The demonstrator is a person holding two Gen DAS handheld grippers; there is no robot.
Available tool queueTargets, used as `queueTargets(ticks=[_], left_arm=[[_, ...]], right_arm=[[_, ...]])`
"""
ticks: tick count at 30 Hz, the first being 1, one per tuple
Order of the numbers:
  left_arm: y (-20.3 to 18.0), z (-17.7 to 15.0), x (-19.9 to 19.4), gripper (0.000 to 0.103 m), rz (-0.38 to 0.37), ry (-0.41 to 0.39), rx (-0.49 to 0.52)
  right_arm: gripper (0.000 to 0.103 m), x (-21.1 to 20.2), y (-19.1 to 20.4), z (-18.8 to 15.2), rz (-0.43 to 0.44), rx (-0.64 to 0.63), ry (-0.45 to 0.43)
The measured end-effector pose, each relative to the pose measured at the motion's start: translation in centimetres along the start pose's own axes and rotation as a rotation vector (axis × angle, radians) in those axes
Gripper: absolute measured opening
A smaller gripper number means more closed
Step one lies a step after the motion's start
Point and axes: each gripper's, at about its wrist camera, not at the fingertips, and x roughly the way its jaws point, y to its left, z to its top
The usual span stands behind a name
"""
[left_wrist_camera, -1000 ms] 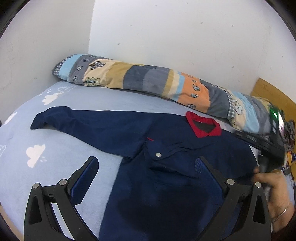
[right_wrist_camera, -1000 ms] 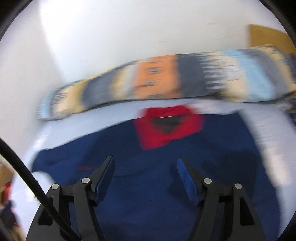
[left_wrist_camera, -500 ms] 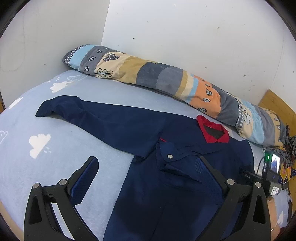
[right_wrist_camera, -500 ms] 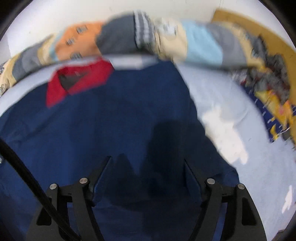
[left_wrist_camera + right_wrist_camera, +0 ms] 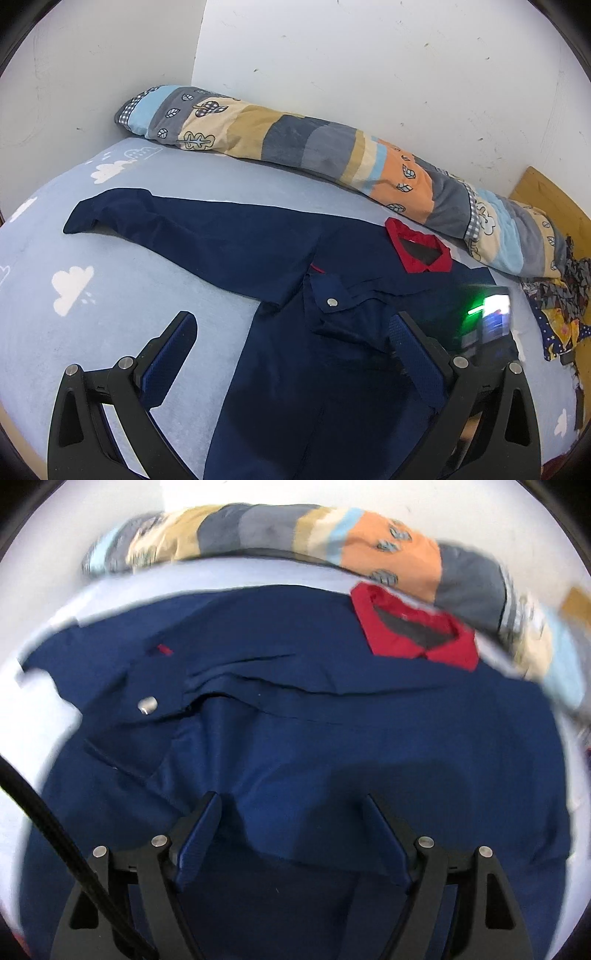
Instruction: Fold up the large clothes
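While the navy shirt (image 5: 295, 332) lies spread face up on the cloud-print bed sheet (image 5: 74, 314), its one visible sleeve (image 5: 177, 229) stretches out flat to the left, unfolded; the far side near the red collar (image 5: 417, 247) looks already turned in, so I judge most folding remains. Left gripper (image 5: 291, 343) hovers above the shirt's left edge, tilted downward, jaws spread and empty. Right gripper (image 5: 291, 823) points steeply down over the shirt's body; its jaws have just been opening and stand wide, nothing pinched between them.
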Motion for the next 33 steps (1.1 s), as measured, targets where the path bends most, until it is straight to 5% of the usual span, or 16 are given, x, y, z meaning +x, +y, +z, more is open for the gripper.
queueTargets(ticks=[4,9,12,13,24,33], left_arm=[[0.2,0.1,-0.3,0.103,-0.006,-0.009,-0.015],[0.0,0.1,-0.2,0.103,-0.009,-0.004,-0.010],[-0.5,0.0,-0.1,0.103,-0.002,-0.003,0.006],[-0.6,0.0,-0.1,0.103,-0.002,-0.003,0.009],[-0.7,-0.5,0.7,0.103,-0.024,0.037,0.015],[-2.0,-1.1,1.6,0.103,-0.030,0.071,0.081]], right_arm=[[0.083,-2.7,-10.5,-0.4,0.044,0.290,-0.072],[0.082,-4.3,-23.3,-4.0,-0.100,0.497,-0.072],[0.055,-3.9,-29.2,-6.8,-0.064,0.632,-0.034],[0.056,-4.6,-29.7,-7.2,-0.026,0.655,-0.054],[0.072,-13.8,-20.1,-7.0,0.105,0.527,-0.159],[0.081,-19.4,-7.5,-9.6,0.091,0.199,-0.257]])
